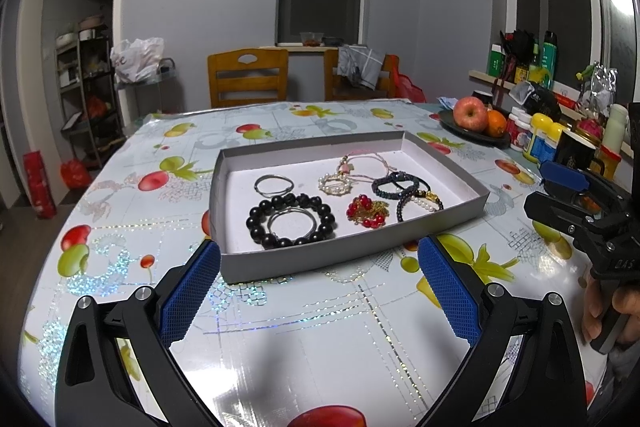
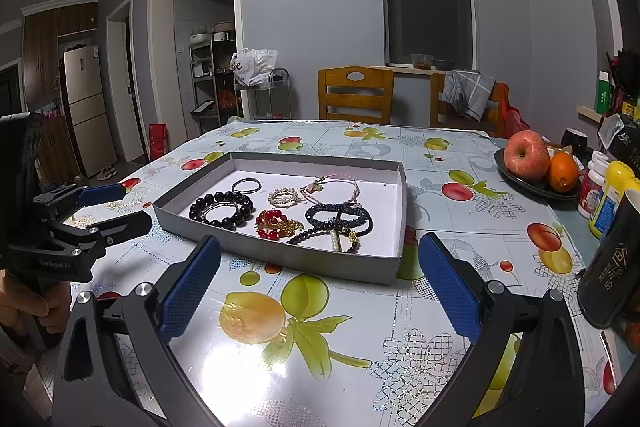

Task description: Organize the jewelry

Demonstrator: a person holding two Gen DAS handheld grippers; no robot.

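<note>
A shallow grey box tray (image 1: 320, 259) (image 2: 280, 253) stands mid-table and holds jewelry. Inside lie a black bead bracelet (image 1: 292, 223) (image 2: 222, 209), silver rings (image 1: 273, 183), a pearl piece (image 1: 335, 185) (image 2: 283, 197), a pink cord bracelet (image 1: 368, 163) (image 2: 332, 187), red beads with a gold chain (image 1: 366, 213) (image 2: 276, 221) and dark braided bracelets (image 1: 400, 185) (image 2: 340, 217). My left gripper (image 1: 318, 291) is open and empty just in front of the tray. My right gripper (image 2: 320, 287) is open and empty, also in front of the tray. Each gripper shows in the other's view, left (image 2: 112, 209) and right (image 1: 560, 193).
The table wears a glossy fruit-print cloth (image 1: 320, 339). A dark plate with an apple and an orange (image 1: 476, 117) (image 2: 538, 163) sits at the right, beside bottles and a black mug (image 2: 612, 267). Wooden chairs (image 1: 248, 77) stand behind the table.
</note>
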